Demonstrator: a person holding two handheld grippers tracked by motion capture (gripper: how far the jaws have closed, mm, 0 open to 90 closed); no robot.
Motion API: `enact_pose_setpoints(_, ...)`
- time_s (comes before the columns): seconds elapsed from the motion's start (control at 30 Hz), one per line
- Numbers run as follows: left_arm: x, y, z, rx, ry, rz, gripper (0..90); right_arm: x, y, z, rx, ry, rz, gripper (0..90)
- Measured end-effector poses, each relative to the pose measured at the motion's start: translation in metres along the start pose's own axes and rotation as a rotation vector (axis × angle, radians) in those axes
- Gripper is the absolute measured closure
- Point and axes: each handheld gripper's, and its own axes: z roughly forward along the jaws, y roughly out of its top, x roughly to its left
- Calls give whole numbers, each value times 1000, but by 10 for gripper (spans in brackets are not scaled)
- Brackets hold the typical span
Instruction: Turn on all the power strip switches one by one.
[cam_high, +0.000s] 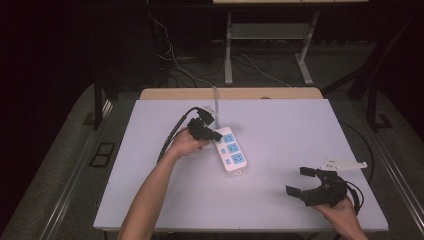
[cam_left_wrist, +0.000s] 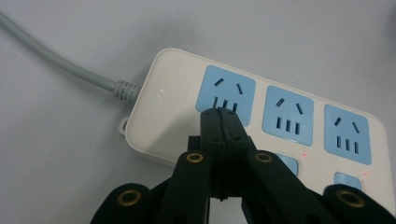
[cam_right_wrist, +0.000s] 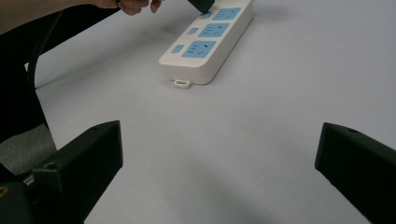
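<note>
A white power strip (cam_high: 231, 151) with three blue sockets lies near the middle of the white table (cam_high: 280, 125). Its grey cable (cam_high: 216, 102) runs off toward the far edge. My left gripper (cam_high: 217, 135) is shut with nothing between its jaws. In the left gripper view its tip (cam_left_wrist: 219, 114) hangs over the strip (cam_left_wrist: 173, 98), beside the socket nearest the cable (cam_left_wrist: 60, 63); I cannot tell if it touches. My right gripper (cam_high: 298, 180) stands open near the front right, well away from the strip. In the right gripper view the strip (cam_right_wrist: 210, 51) lies far ahead of its wide-apart jaws (cam_right_wrist: 219, 140).
Small blue switches (cam_left_wrist: 348, 179) line the strip's near side. A wooden strip (cam_high: 230, 93) borders the table's far edge. Behind it are metal frame legs (cam_high: 229, 55) and loose floor cables (cam_high: 260, 70). Bare table surface (cam_high: 165, 200) spreads around both hands.
</note>
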Motion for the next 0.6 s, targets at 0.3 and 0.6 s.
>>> enact_pose_setpoints(0.3, 0, 0, 1, 4, 4, 0, 897, 1, 0, 1, 3, 3, -7, 7)
enact_pose_setpoints(0.6, 3, -2, 2, -1, -11, -31, 898, 1, 0, 1, 1, 5, -4, 7)
